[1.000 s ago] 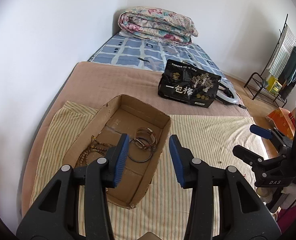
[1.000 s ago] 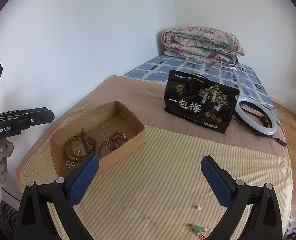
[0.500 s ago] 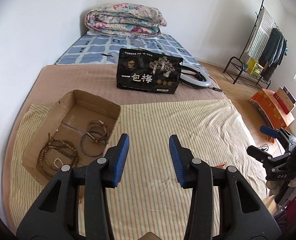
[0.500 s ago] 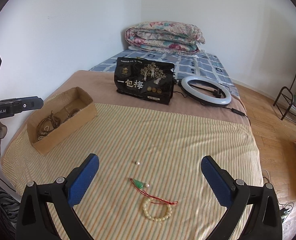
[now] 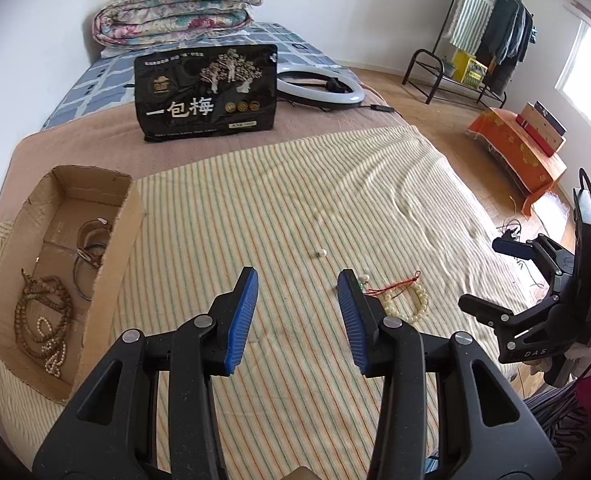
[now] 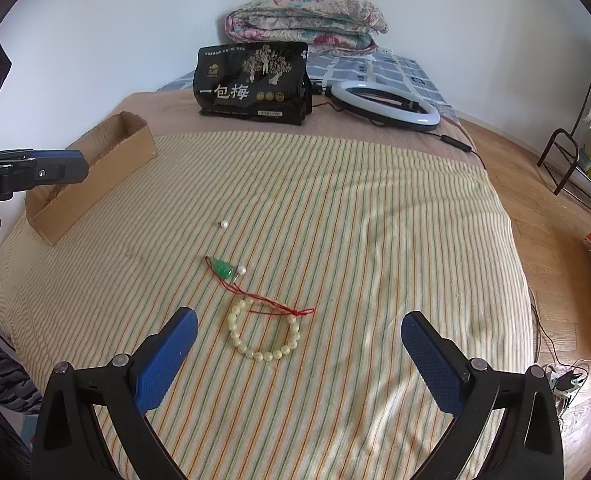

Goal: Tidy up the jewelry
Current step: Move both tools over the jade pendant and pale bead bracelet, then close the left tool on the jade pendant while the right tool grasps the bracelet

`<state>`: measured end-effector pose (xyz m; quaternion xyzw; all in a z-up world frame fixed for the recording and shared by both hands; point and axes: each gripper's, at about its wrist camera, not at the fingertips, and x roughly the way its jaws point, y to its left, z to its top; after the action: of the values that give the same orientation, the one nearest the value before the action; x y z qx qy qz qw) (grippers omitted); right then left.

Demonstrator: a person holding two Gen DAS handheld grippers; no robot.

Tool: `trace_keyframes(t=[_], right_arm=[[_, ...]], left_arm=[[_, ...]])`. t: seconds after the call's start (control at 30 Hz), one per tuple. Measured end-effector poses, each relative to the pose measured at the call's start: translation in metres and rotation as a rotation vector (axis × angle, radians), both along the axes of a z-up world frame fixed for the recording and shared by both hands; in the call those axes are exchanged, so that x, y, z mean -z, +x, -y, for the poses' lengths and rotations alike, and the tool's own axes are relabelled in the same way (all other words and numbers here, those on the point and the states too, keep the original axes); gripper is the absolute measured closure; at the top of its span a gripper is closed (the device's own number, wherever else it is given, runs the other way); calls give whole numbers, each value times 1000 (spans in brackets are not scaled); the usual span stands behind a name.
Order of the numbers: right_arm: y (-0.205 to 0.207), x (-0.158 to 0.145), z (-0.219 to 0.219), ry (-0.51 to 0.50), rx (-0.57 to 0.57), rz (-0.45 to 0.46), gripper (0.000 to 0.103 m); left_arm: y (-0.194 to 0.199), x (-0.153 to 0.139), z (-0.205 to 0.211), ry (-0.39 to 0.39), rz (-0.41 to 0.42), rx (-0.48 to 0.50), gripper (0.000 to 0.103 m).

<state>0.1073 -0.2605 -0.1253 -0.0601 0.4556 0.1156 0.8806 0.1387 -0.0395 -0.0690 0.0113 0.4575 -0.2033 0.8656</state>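
We're swinging both hand-held grippers off the cardboard box [image 5: 61,276] w/ its stowed beads, now at 9 o'clock. Left hand-held gripper [image 5: 297,316] and right hand-held gripper [image 6: 299,360] are hanging released, empty. Pale bead bracelet [image 6: 263,332] is coming under the right one on the bed; prob. next pick.

**Two wrist views over one bed**

Each camera rode behind its tongs, tilted down at the striped sheet [image 5: 335,184]. The left view faced the bed's middle, the box [image 5: 107,240] close at its left. The right view looked from farther right. Both shared the bracelet [image 6: 263,332], box, bag [image 6: 251,80] and ring light [image 6: 383,106].
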Motion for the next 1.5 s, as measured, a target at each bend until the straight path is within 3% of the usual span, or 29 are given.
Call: trace_keyframes(t=[0.2,0.27,0.33,0.57,0.7,0.87,1.07,1.2,1.5], right_arm=[[-4,28,-6,-54,-31,-50,1],[-5,34,-6,-51,-38,-65,2],[-5,38,-6,-47,-45,-77,3],[0,52,5,-22,-31,-118,10],[4,57,11,8,-33,-155,25],[9,61,12,51,-59,-187,26],[17,64,11,87,-60,-208,37],[25,69,10,83,-53,-230,44],[31,73,6,56,-45,-236,47]], left_arm=[[5,25,30,17,-67,70,61],[7,34,41,30,-80,98,62],[8,43,52,57,-87,128,69],[8,78,80,132,-120,228,70],[10,92,92,188,-113,283,70],[18,106,102,232,-111,330,70],[20,119,117,301,-76,402,70],[29,122,120,298,-80,407,70],[34,128,124,282,-78,429,72]])
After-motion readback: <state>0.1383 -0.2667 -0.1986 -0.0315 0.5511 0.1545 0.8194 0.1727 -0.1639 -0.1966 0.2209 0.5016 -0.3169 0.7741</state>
